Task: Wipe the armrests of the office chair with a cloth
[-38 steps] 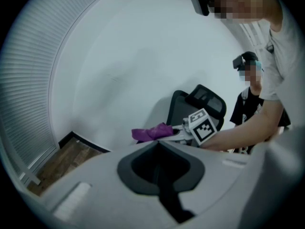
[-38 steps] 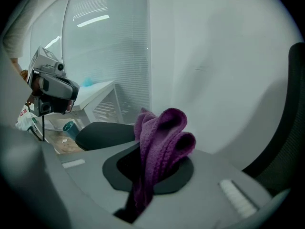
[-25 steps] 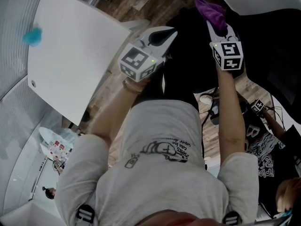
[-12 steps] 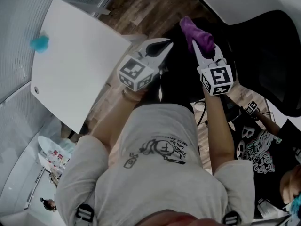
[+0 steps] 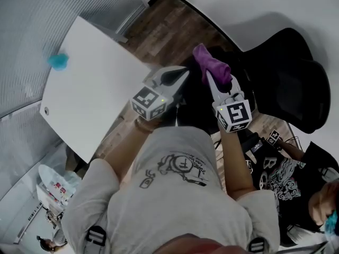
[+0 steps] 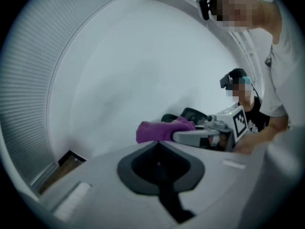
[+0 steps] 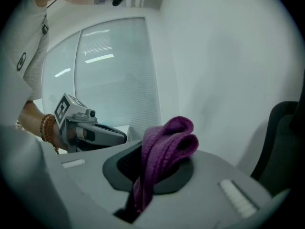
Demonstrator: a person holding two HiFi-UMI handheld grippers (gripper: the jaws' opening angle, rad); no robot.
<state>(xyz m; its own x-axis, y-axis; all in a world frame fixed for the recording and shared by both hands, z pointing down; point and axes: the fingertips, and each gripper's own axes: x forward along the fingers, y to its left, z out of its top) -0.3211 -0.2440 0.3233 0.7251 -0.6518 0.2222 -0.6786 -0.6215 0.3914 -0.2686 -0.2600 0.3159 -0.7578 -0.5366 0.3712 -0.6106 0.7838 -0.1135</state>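
My right gripper [image 5: 207,70] is shut on a purple cloth [image 5: 211,66], which bunches up out of its jaws [image 7: 164,144]. In the left gripper view the same purple cloth [image 6: 159,130] shows beside the right gripper's grey body. My left gripper [image 5: 180,75] is shut with nothing in it, held level with the right one and just to its left. The black office chair [image 5: 288,75] stands ahead and to the right; its back [image 7: 281,142] fills the right edge of the right gripper view. Its armrests are not clearly shown.
A white table [image 5: 90,89] lies to the left with a small teal object [image 5: 57,61] on it. White wall and ribbed glass panels stand ahead. A second person in a black shirt [image 5: 288,176] sits at the right. Wooden floor [image 5: 159,25] shows between table and chair.
Both grippers have drifted toward the middle of the head view, the right one moving left with the cloth. The chair has shifted to the right of the view and the wall has come in.
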